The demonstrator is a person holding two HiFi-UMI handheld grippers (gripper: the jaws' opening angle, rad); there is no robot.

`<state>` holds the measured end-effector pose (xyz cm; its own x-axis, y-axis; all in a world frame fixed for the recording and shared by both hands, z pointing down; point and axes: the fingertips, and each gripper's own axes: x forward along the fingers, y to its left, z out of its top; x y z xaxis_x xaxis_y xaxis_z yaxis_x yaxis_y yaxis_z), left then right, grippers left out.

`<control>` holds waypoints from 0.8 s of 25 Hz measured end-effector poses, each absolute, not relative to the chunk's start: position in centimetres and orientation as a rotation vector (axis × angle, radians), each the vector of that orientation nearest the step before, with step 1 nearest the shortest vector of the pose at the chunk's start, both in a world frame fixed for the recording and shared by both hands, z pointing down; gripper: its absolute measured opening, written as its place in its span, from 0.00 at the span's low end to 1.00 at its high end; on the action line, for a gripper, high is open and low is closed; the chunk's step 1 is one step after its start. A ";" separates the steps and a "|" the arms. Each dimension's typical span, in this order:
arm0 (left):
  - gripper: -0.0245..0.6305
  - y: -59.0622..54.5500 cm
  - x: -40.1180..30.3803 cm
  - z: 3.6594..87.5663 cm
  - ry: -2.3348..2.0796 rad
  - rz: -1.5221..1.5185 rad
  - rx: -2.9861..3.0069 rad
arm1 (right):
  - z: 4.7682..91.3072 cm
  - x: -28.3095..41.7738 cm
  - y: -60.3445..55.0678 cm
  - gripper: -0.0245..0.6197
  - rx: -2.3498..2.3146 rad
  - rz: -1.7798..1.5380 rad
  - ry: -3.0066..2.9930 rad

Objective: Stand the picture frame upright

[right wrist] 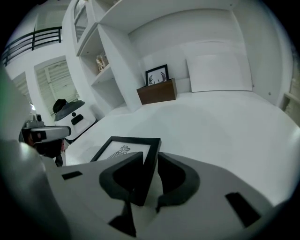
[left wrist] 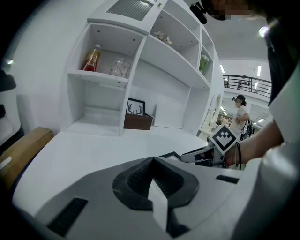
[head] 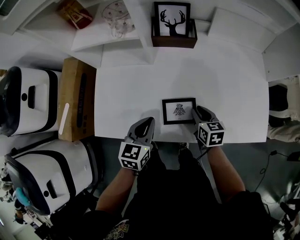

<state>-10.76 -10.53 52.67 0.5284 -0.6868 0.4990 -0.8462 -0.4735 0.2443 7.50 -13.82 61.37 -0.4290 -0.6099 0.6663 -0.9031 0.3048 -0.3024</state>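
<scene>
Left tongs (head: pixel 146 123): closed on nothing, parked at the 6 o'clock edge of the desk (head: pixel 140 79), which we read as a spare to steady | right tongs (head: pixel 199 114): parted, straddling the 3 o'clock edge of the picture frame (head: pixel 178 110) without clamping, placed, we judge, to tip it up | picture frame: lying face up near our edge, not yet upright | far, 12 o'clock: deer picture (head: pixel 172 19) stands upright.

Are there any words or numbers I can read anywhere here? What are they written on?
There are no readable words or numbers.
Marker cubes: black-and-white square patterns, no letters.
Picture frame: a small drawing, no text.
Deer picture: an antlered silhouette only.
Red container on the shelf: print too blurred to read.
</scene>
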 end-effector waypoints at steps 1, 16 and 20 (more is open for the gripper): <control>0.05 -10.5 -10.8 52.8 -1.246 0.464 2.307 | 61.4 7.4 -13.9 0.15 1.343 0.911 -2.143; 0.05 -10.4 -10.7 53.2 -1.213 0.470 2.311 | 61.6 8.1 -13.9 0.13 1.443 1.079 -2.077; 0.05 -9.9 -10.3 53.8 -1.176 0.474 2.300 | 61.5 8.3 -13.7 0.13 1.467 1.128 -2.075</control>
<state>-10.35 -9.88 53.76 0.5641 -0.6446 0.5161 -0.8224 -0.4949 0.2807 8.27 -13.66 61.50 -0.3970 -0.6187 0.6780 -0.9054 0.1427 -0.3999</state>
